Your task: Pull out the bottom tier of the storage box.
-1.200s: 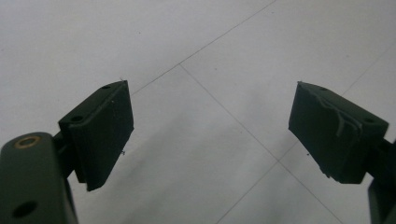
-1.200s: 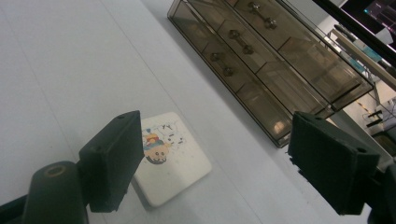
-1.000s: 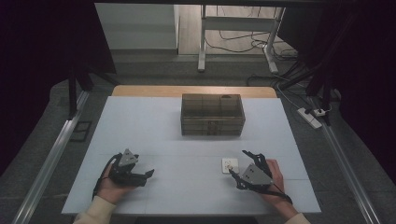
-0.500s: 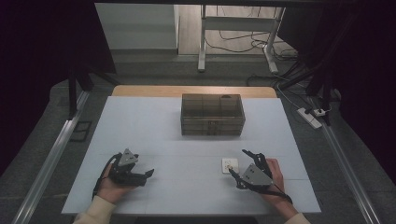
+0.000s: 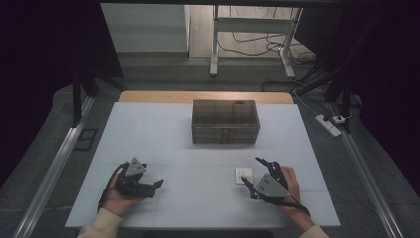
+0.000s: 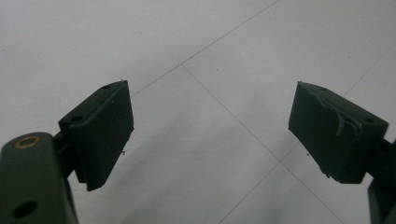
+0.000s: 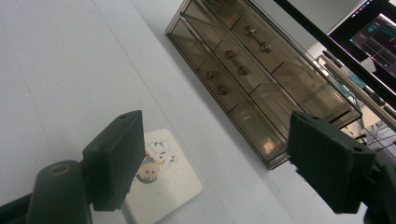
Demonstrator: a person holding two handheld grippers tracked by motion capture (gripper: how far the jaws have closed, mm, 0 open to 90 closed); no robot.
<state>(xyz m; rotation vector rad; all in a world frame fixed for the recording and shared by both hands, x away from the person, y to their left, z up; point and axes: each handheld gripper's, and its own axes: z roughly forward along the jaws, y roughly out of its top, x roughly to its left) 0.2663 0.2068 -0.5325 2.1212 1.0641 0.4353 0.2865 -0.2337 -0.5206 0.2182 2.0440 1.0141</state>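
High view: L tongs (image 5: 157, 184) rest on the white table (image 5: 198, 148), near-left, jaws apart, nothing between. R tongs (image 5: 251, 171) rest near-right, jaws apart, tips just beside a small white card (image 5: 243, 174) lying flat on the table. A smoked clear drawer box (image 5: 225, 121) stands at table centre, far side, well apart from both tongs.

L gripper view: L tongs (image 6: 210, 130) wide apart, empty; bare table w/ thin seam lines below.

R gripper view: R tongs (image 7: 215, 158) wide apart, empty. Card (image 7: 163, 172) w/ cartoon print lies flat below the left jaw, partly hidden by it. Drawer box (image 7: 252, 70) beyond, drawers w/ small knobs, all closed as far as seen.
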